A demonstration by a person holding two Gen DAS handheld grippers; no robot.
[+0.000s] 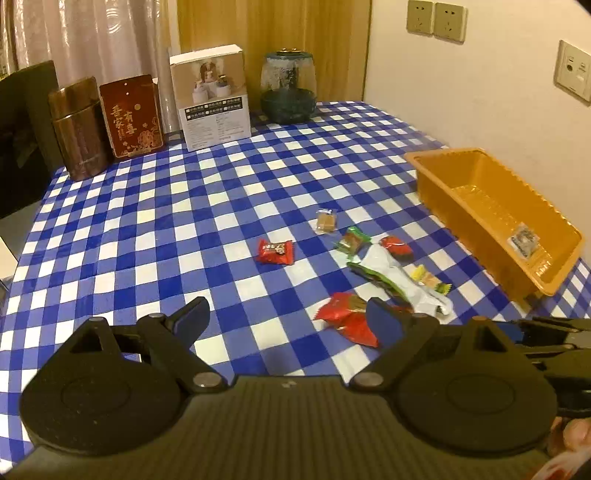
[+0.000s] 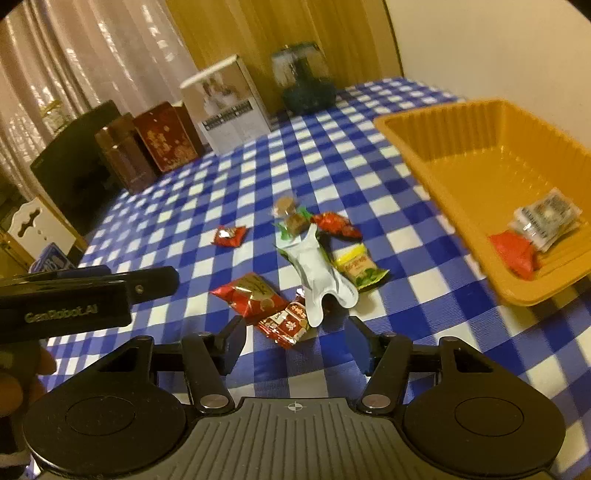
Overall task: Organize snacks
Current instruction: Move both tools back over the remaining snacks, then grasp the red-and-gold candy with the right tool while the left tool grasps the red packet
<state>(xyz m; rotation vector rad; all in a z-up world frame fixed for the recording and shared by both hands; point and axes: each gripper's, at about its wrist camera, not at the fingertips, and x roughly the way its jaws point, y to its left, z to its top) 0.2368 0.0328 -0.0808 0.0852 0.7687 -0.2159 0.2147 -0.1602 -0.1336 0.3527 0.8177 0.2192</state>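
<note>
Several wrapped snacks lie on the blue-checked tablecloth point(image 1: 221, 206): a white-and-green bag point(image 2: 317, 269), a yellow packet point(image 2: 358, 267), red packets point(image 2: 251, 295), and a lone red candy point(image 1: 275, 251). The orange tray point(image 1: 480, 177) on the right holds a clear packet point(image 2: 546, 218) and a red one point(image 2: 515, 253). My right gripper point(image 2: 295, 343) is open, and a red patterned packet point(image 2: 286, 323) lies just ahead of its fingertips, untouched. My left gripper point(image 1: 288, 315) is open wide over bare cloth, its right finger point(image 1: 380, 317) next to a red packet point(image 1: 347, 321).
At the back of the table stand a brown canister point(image 1: 75, 129), a red box point(image 1: 131, 114), a white box point(image 1: 212, 96) and a glass jar point(image 1: 288, 88). A wall with sockets point(image 1: 436, 18) runs along the right. A dark chair point(image 1: 22, 129) is at the left.
</note>
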